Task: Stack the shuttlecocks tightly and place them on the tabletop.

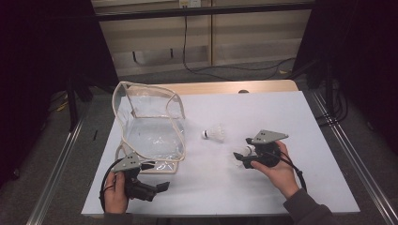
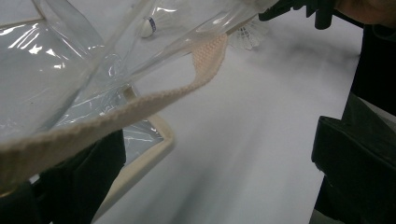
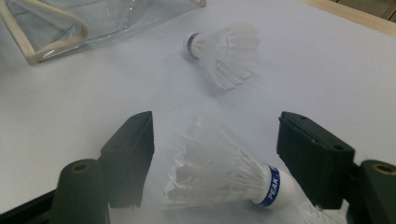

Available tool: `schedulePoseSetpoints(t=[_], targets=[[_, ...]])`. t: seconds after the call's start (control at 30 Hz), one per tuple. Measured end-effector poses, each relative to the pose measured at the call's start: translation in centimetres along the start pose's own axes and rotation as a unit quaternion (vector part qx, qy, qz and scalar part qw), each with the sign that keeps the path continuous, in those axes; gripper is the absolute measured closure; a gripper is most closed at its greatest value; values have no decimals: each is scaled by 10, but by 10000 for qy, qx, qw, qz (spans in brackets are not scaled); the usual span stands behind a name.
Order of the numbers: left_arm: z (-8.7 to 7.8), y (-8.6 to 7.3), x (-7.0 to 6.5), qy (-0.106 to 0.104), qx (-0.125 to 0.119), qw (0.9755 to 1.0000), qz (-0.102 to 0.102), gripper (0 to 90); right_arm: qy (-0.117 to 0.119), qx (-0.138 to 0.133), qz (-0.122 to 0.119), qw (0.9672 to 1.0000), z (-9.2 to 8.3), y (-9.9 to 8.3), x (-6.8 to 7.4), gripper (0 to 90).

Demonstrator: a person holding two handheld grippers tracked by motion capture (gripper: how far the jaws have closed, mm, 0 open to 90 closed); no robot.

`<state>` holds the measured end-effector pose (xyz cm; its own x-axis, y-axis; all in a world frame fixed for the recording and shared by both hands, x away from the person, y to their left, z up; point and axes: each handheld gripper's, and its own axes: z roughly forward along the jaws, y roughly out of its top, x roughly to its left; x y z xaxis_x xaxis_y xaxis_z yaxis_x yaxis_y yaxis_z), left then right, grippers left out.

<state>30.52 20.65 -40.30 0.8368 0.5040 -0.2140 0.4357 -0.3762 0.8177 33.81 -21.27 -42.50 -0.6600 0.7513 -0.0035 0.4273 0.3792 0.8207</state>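
claws black | grey three-cornered top plates | black cables | dark sleeve

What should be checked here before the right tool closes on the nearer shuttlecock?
1. Nearer shuttlecock lies between the right tool jaws: ok.
2. Pads pressing on it: not ok, gaps on both sides.
3. Cork end sits close to one jaw, feathers toward the other, so the grip would be lengthwise: ok, though feathers may crush.
4. Second shuttlecock lies apart, clear of the jaws: ok.
5. Left tool at the clear bag, cream strap across its view: grip on the strap cannot tell.
6. Bag mouth open toward the shuttlecocks: cannot tell.
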Motion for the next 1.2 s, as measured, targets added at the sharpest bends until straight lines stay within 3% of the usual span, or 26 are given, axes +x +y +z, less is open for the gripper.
schedulePoseSetpoints(t=[0.27, 0.87, 1.2], targets=[[0, 0, 0, 6, 2, 10000, 13, 31, -17, 49, -1, 10000, 3, 0, -1, 365], [0, 0, 0, -52, -31, 10000, -1, 31, 108, 192, -59, 9997, 9, -3, 3, 403], [0, 0, 0, -45, -14, 10000, 5, 30, 74, 215, -108, 9997, 7, -4, 1, 596]])
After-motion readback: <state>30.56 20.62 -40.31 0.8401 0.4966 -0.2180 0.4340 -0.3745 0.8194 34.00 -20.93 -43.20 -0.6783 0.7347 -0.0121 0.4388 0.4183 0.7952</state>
